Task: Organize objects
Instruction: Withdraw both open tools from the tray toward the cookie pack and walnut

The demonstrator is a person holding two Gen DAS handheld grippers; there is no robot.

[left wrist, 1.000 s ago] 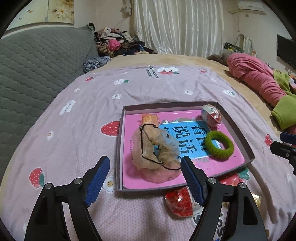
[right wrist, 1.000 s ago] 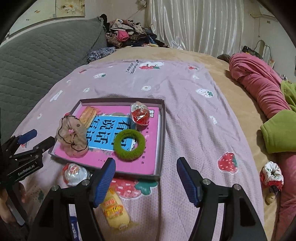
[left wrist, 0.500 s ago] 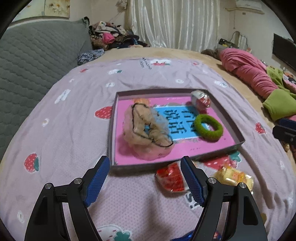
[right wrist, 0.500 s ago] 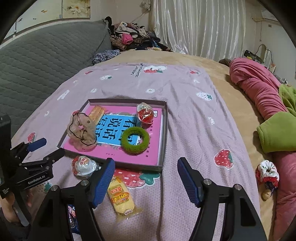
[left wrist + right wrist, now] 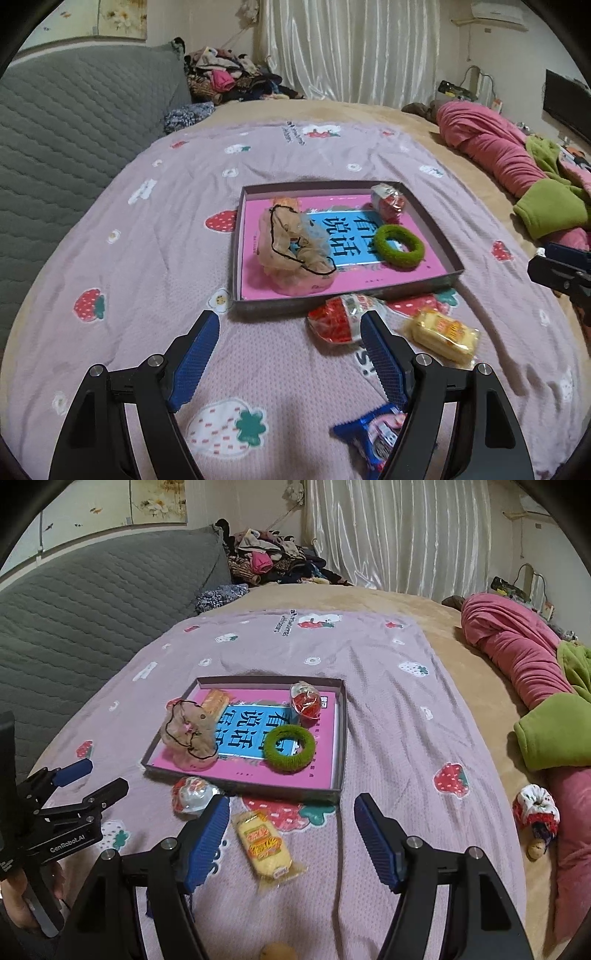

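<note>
Low in each wrist view, the left gripper (image 5: 288,354) and right gripper (image 5: 291,834) gape wide, holding nothing. Just beyond, a yellow snack (image 5: 264,843) and red packet (image 5: 338,321) lie on the blanket. Mid-frame, the tray (image 5: 334,738) holds scrunchies and snacks.

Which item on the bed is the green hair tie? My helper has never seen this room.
Find the shallow grey tray on the lilac strawberry blanket. Inside, on the pink book, lies the green hair tie: a fuzzy ring, unlike the beige frilly scrunchie beside it.
</note>
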